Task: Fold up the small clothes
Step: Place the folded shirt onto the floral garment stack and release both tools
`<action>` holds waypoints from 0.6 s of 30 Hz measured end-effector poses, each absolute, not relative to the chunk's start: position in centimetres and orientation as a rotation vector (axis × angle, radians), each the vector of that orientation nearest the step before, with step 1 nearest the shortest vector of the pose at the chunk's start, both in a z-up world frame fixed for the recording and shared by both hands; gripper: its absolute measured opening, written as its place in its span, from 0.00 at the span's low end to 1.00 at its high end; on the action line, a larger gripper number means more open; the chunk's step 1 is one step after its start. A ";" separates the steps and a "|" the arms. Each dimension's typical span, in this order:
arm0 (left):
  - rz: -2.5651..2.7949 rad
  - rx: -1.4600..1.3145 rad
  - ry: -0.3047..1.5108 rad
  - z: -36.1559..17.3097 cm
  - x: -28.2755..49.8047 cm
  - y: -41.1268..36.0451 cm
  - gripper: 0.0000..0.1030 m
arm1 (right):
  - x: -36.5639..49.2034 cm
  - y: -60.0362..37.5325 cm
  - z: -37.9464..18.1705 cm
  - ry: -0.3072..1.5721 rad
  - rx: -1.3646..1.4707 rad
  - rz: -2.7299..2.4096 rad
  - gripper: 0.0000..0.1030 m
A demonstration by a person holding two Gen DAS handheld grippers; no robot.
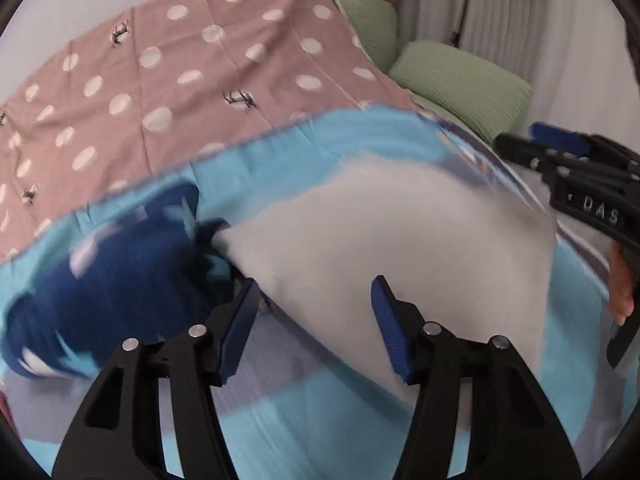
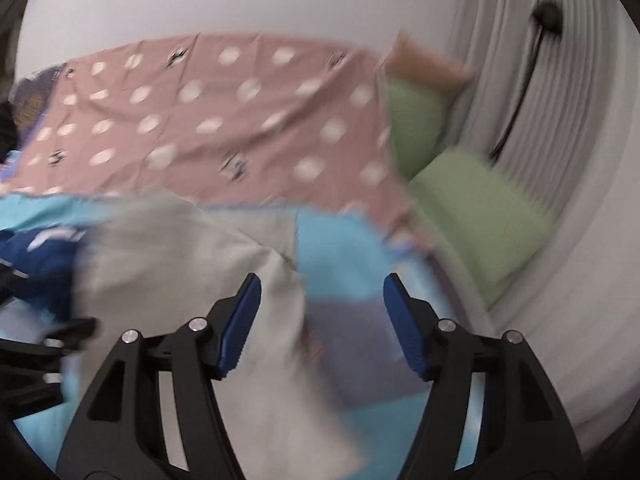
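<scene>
Cloth point(image 1: 400, 232) — a pale grey piece, blurred — lies on the bed point(image 1: 180, 92) over the blue blanket point(image 1: 320, 432), beside a navy garment point(image 1: 120, 280). Both grippers, left point(image 1: 314, 328) and right point(image 2: 320, 328), have jaws released, nothing pinched. Likely light and limp — best taken by corners.

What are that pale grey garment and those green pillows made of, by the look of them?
The grey garment looks like soft matte cloth, perhaps cotton jersey: it drapes limply without shine, though blur hides any weave. The green pillows seem covered in crinkled, ribbed fabric, matte too, with fine ridges across the surface.
</scene>
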State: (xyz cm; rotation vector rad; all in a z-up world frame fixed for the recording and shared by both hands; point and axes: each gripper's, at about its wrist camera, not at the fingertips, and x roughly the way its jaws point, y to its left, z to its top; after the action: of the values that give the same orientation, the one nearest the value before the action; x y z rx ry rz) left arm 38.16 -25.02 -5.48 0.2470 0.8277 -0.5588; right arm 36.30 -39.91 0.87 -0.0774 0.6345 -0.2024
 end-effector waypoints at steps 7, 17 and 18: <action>-0.639 0.091 0.795 -3.8 31.9 -21.0 0.58 | 26.0 -37.0 -2.8 0.657 -0.066 -0.157 0.68; -0.601 0.194 0.522 2.9 13.7 -18.5 0.97 | 8.8 -32.4 2.9 0.515 -0.008 -0.248 0.90; -0.592 0.184 0.518 3.5 12.9 -18.2 0.97 | 7.4 -32.1 3.4 0.503 0.002 -0.257 0.91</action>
State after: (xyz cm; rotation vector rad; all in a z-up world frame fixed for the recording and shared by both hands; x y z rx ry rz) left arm 12.85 -18.18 3.51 0.1844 0.5178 -0.5924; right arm 7.41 -32.13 3.40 0.0023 0.5034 -0.2568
